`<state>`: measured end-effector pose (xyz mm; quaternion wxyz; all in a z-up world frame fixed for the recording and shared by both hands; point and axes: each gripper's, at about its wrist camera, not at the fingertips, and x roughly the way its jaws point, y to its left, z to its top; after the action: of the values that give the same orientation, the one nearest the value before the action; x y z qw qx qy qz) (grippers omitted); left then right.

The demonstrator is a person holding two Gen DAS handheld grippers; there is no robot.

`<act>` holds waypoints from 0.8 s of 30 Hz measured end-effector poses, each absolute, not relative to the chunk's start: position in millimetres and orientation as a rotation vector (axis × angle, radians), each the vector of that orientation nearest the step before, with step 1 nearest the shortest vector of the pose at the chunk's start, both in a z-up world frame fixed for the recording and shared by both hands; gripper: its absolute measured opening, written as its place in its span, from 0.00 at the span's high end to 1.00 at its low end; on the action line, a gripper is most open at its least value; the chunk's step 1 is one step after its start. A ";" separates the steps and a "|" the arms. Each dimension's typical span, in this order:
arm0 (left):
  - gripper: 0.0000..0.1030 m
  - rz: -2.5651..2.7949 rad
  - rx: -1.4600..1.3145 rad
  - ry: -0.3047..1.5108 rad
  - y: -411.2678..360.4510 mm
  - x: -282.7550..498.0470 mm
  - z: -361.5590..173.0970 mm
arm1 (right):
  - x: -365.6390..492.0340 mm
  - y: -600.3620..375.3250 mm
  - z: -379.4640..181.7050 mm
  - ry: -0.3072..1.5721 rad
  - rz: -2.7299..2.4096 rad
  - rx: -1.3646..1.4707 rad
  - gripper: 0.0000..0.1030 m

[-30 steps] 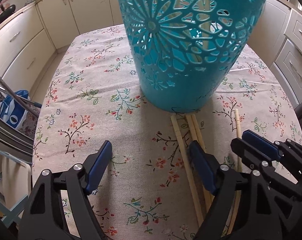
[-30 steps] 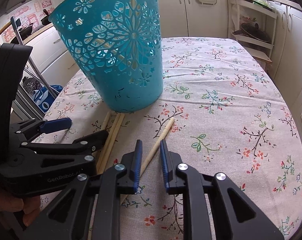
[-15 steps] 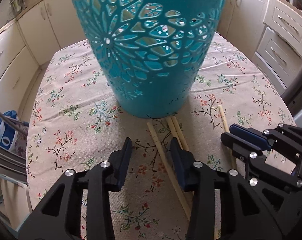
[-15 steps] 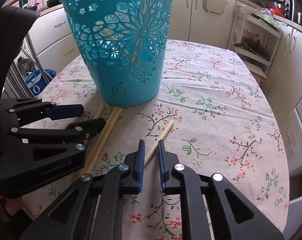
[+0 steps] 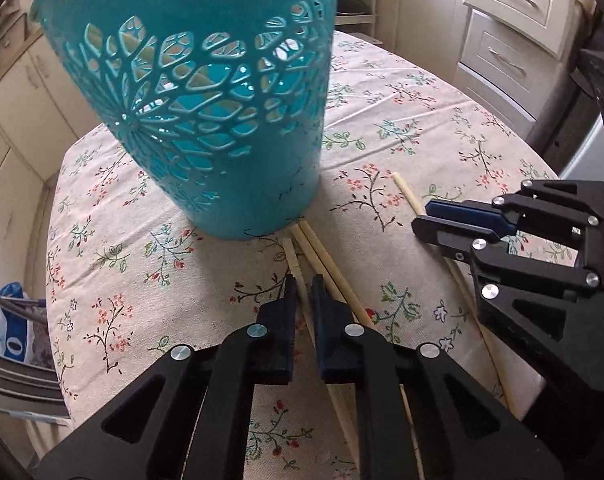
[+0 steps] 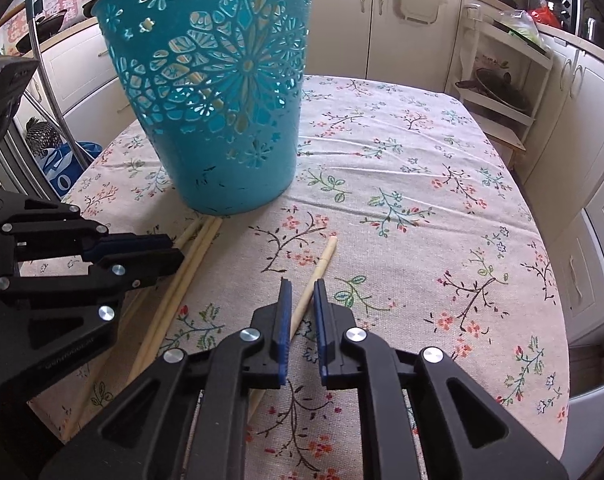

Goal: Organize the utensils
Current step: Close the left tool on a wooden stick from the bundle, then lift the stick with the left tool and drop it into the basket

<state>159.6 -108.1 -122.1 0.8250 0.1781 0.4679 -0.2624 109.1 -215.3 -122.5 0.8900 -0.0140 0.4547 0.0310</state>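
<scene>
Both grippers are clamping chopsticks: my left gripper [image 5: 302,286] is pinching one chopstick [image 5: 293,255], my right gripper [image 6: 298,292] another chopstick [image 6: 322,259], each lying on the table [image 6: 422,184], tip pointing toward the teal basket [image 6: 217,92].

Both grippers — left [image 5: 304,286], right [image 6: 299,290] — angled down (jaws near-closed)

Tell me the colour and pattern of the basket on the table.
Teal basket with cut-out flower openwork, clearest in the right wrist view.
</scene>
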 end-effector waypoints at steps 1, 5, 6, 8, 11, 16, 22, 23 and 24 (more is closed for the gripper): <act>0.93 -0.558 0.377 0.996 -108.3 159.5 -122.1 | 108.9 -215.4 -122.5 0.944 0.067 -0.029 0.89; 0.91 -0.542 0.347 1.013 -104.2 161.9 -122.7 | 108.7 -213.6 -122.3 0.946 0.082 -0.039 0.89; 0.89 -0.535 0.346 1.014 -103.7 162.8 -123.2 | 108.9 -213.6 -122.4 0.946 0.082 -0.038 0.89; 0.82 -0.511 0.337 1.018 -101.0 165.2 -123.1 | 110.0 -215.3 -122.6 0.945 0.066 -0.029 0.89; 0.75 -0.493 0.315 1.027 -95.9 169.0 -123.9 | 111.2 -216.9 -122.7 0.945 0.058 -0.019 0.89; 0.75 -0.491 0.318 1.019 -96.6 170.0 -125.2 | 111.2 -213.6 -122.4 0.944 0.063 -0.023 0.89; 0.95 -0.533 0.333 1.010 -105.6 166.2 -125.5 | 111.4 -211.0 -122.7 0.946 0.076 -0.023 0.91; 0.95 -0.531 0.353 1.001 -107.4 164.5 -125.4 | 111.6 -211.1 -123.0 0.946 0.074 -0.016 0.91; 0.96 -0.531 0.355 1.001 -108.2 164.1 -124.9 | 111.5 -210.7 -123.3 0.944 0.075 -0.016 0.91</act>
<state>164.1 -108.2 -124.9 0.8290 0.1673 0.4715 -0.2501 111.5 -210.7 -123.3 0.8900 -0.0076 0.4546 0.0359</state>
